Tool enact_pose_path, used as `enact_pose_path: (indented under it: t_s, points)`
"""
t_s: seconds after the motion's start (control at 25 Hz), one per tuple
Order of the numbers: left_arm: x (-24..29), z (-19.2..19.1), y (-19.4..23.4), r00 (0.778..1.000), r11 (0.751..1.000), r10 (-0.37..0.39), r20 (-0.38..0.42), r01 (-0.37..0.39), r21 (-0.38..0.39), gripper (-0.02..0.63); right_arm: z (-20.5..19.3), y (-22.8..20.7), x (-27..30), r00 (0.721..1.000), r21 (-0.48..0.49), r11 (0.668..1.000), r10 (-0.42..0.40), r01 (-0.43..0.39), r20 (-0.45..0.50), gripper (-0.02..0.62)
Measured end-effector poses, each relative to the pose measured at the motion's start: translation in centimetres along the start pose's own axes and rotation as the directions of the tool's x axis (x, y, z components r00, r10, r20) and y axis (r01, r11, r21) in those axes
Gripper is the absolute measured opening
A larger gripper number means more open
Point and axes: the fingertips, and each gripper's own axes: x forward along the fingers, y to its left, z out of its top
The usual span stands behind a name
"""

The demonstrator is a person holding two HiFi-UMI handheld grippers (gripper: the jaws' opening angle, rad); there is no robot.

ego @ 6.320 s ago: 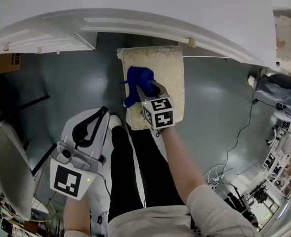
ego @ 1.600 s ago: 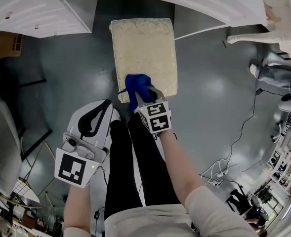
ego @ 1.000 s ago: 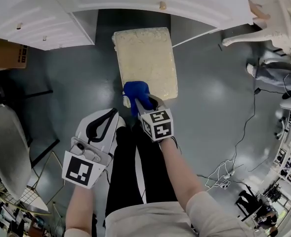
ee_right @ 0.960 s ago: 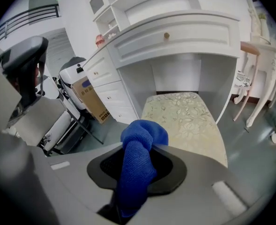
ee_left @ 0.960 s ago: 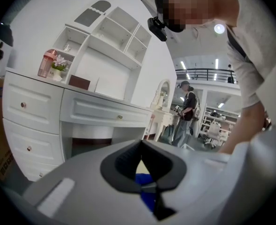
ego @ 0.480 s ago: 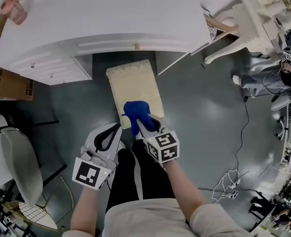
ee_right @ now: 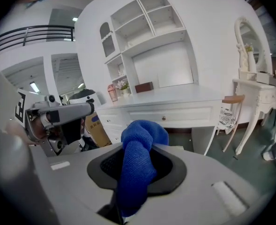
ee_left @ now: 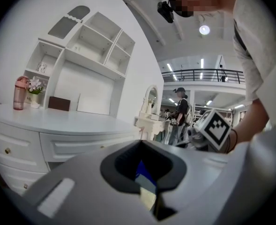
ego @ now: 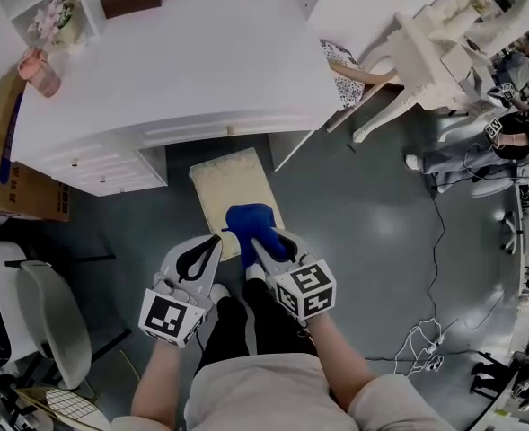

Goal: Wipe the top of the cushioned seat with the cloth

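The cream cushioned seat (ego: 229,189) stands on the grey floor in front of the white desk. The blue cloth (ego: 247,220) lies over the seat's near end in the head view; I cannot tell whether it touches. My right gripper (ego: 259,241) is shut on the cloth, which bulges out of its jaws (ee_right: 138,161). My left gripper (ego: 208,244) hovers just left of it, shut with nothing held. Between its jaws, in the left gripper view, show a sliver of blue cloth (ee_left: 141,170) and of seat (ee_left: 147,199).
The white desk (ego: 174,70) with drawers spans the top, bearing a pink bottle (ego: 40,73). A cardboard box (ego: 11,173) stands at its left, a white chair (ego: 423,48) at the right, another chair (ego: 53,326) lower left. Cables (ego: 426,341) lie on the floor.
The right gripper drew the cloth from the seat's middle back to its near end. The head camera rose, showing more of the desk. The left gripper came closer to the right one.
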Motion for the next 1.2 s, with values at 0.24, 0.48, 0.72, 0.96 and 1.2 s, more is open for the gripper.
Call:
enact_pose_path:
  t_s: [0.24,0.48,0.72,0.96,1.2]
  points:
    - [-0.1,3.5,-1.3,1.0,0.999,-0.024,0.011,0.024,0.037,0.0,5.1,1.3,-4.0,0.995,-0.04,0.999,0.004,0.0,0.096,0.101]
    - [-0.7,6.9,-2.4,0.999,0.997,-0.03,0.036,0.027,0.069,0.0,9.4,2.7,-7.7,0.981,-0.085,0.996,0.008,0.009,0.194,0.103]
    - [-2.5,9.5,-3.0,0.996,0.997,-0.017,0.084,0.011,0.073,0.0,11.9,4.3,-10.7,0.959,-0.112,0.993,0.008,0.024,0.282,0.106]
    - [-3.8,11.1,-3.7,0.995,0.995,-0.018,0.103,0.008,0.1,0.0,13.5,5.7,-12.7,0.938,-0.128,0.991,0.016,0.03,0.346,0.106]
    - [-4.4,11.9,-4.7,0.993,0.993,-0.031,0.115,0.017,0.119,0.0,14.5,6.3,-13.7,0.927,-0.136,0.99,0.019,0.034,0.374,0.106]
